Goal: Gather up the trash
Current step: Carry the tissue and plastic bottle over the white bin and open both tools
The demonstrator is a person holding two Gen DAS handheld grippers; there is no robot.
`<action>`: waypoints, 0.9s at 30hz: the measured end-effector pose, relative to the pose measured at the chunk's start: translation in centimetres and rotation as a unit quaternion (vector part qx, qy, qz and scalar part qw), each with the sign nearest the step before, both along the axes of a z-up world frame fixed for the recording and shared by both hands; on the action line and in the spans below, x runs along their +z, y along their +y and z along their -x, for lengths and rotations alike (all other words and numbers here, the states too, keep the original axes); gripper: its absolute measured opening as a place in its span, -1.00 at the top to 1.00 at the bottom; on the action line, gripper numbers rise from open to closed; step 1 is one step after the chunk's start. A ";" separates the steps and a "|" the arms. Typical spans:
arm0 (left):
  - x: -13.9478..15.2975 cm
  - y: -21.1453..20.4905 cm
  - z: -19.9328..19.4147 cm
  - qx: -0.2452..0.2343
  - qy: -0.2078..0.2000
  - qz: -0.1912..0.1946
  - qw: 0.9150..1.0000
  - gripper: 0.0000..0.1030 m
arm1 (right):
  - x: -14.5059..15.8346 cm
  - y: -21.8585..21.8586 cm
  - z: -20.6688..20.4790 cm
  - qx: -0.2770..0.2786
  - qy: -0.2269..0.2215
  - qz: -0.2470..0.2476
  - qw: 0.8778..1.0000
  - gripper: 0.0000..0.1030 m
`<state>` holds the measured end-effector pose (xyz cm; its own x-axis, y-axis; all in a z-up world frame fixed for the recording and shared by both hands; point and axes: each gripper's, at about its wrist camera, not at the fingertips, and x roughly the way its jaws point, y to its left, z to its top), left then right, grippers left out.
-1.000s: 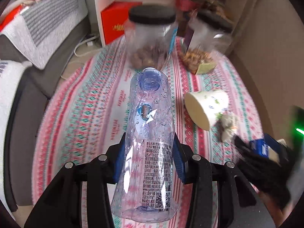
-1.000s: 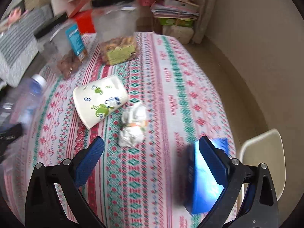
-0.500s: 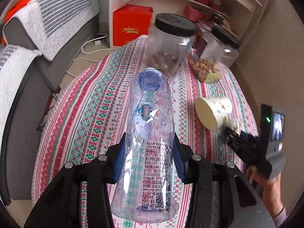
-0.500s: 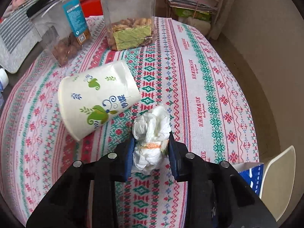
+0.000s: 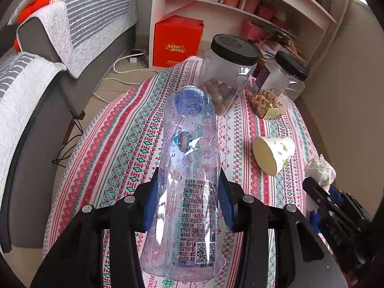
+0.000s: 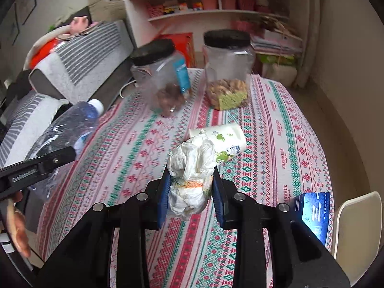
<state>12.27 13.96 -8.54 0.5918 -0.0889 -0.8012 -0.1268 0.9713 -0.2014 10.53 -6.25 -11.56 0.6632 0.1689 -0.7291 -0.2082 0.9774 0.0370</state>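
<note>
My left gripper (image 5: 189, 206) is shut on a clear empty plastic bottle (image 5: 189, 158) and holds it above the patterned tablecloth (image 5: 120, 148), neck pointing away. The bottle also shows at the left of the right wrist view (image 6: 64, 132). My right gripper (image 6: 190, 192) is shut on a crumpled white tissue wad (image 6: 190, 168) and holds it lifted over the table. The wad also shows at the right of the left wrist view (image 5: 320, 171). A paper cup (image 5: 273, 152) lies on its side on the cloth, just beyond the wad (image 6: 225, 144).
Two clear jars with black lids (image 5: 228, 72) (image 5: 280, 84) stand at the table's far end. A blue box (image 6: 312, 216) lies at the near right edge beside a cream chair (image 6: 355, 228). A sofa (image 5: 48, 60) and shelves (image 5: 240, 7) stand beyond.
My right gripper closed on the tissue wad and lifted it off the cloth. My left gripper has risen and pulled back with the bottle still in it.
</note>
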 end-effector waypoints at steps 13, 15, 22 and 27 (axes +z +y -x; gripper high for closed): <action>1.3 -3.1 1.3 -0.029 -0.025 -0.026 0.999 0.15 | 1.8 -0.4 1.9 0.010 -0.025 0.011 1.000 0.42; 1.5 -3.7 1.4 -0.036 -0.030 -0.027 0.999 0.15 | 1.9 -0.8 2.0 0.008 -0.028 0.012 1.000 0.42; 2.1 -6.7 1.9 -0.062 -0.041 -0.028 0.997 0.15 | 2.7 -2.3 2.8 -0.007 -0.036 0.013 0.999 0.42; 2.4 -8.8 2.0 -0.079 -0.047 -0.025 0.995 0.15 | 3.2 -3.8 3.2 -0.021 -0.042 0.011 0.999 0.42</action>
